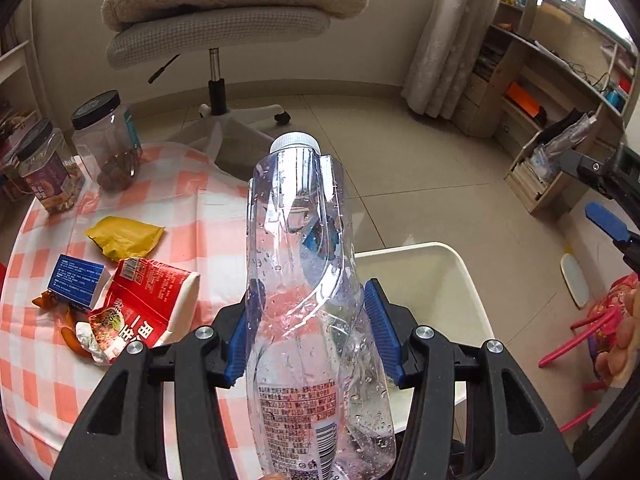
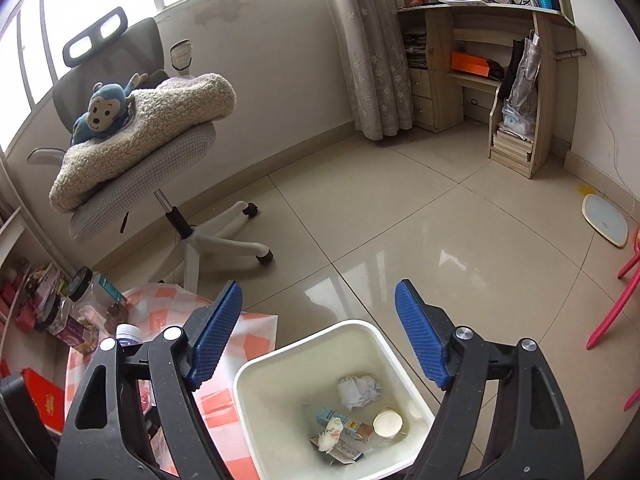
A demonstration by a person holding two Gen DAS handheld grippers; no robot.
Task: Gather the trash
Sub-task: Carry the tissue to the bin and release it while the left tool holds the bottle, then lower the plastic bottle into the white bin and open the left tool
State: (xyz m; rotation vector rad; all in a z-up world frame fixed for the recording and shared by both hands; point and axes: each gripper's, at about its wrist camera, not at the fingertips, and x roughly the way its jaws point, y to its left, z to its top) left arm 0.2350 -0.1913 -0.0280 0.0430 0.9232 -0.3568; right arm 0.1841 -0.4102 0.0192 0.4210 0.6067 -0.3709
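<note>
crushed bottle clamped between left fingers | right fingers spread empty above bin

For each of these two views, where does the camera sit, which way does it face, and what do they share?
Left wrist: on the left gripper, facing down over the checked table; its fingers clamp a crushed bottle; the right gripper shows at the edge.
Right wrist: on the right gripper, open and empty, facing down into the white bin.
Shared: bin, office chair, desk shelves.
</note>
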